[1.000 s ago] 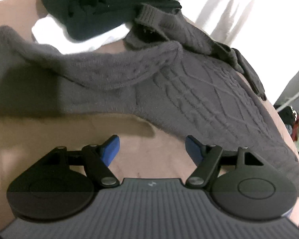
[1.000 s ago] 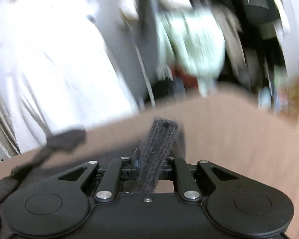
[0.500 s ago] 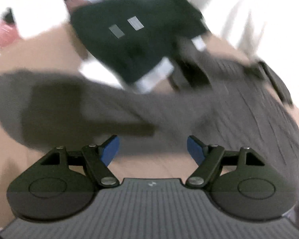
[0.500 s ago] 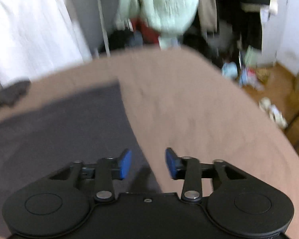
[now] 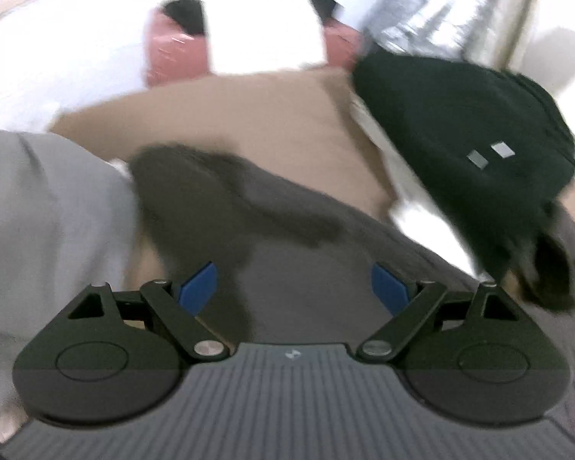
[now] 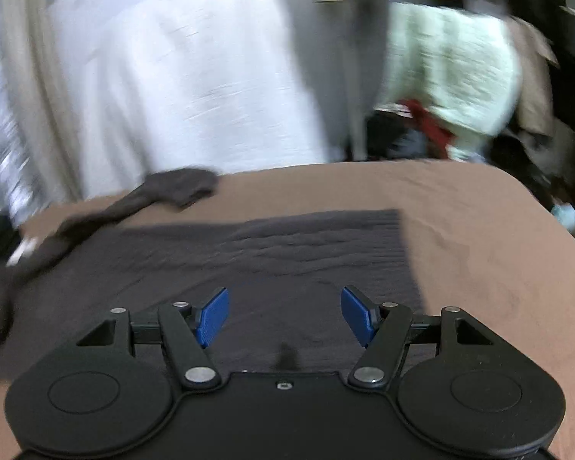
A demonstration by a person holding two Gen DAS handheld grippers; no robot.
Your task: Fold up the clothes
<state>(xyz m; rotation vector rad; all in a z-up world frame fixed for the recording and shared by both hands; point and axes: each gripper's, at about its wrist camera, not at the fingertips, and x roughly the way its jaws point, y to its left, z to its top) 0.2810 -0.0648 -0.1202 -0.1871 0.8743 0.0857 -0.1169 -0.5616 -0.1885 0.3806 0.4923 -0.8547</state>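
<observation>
**Grey knit laid out on the brown cover, both grippers free of it**

Left wrist view, left to right: pale grey cloth at the left edge, blurred, kind unclear; then the grey sweater, a sleeve-like lobe running up-left, its body passing under the left gripper; jaws spread and opening, blue pads on neither side touching cloth, nothing pinched; further right a white piece beneath a black garment with two small pale tags, heaped on the brown cover.

Right wrist view, left to right: a dark sleeve trailing off toward the far left edge of the cover; the sweater body lying flat, ribbed and faintly rippled, with a straight edge and square corner at the right; right gripper above it, jaws parted and opening, nothing between the pads; bare cover to the right, clutter beyond the bed too blurred to name.

Handling, as judged: a soft, thickish knit; limp, no stiffness of its own; likely to stretch and sag if lifted by one point; not slippery, the weave should catch on pads and drag on the cover; not fragile, though loose yarn might snag. Best hold probably at an edge or corner: the straight hem corner for the right, the sleeve end or shoulder for the left; take a doubled fold of cloth.
</observation>
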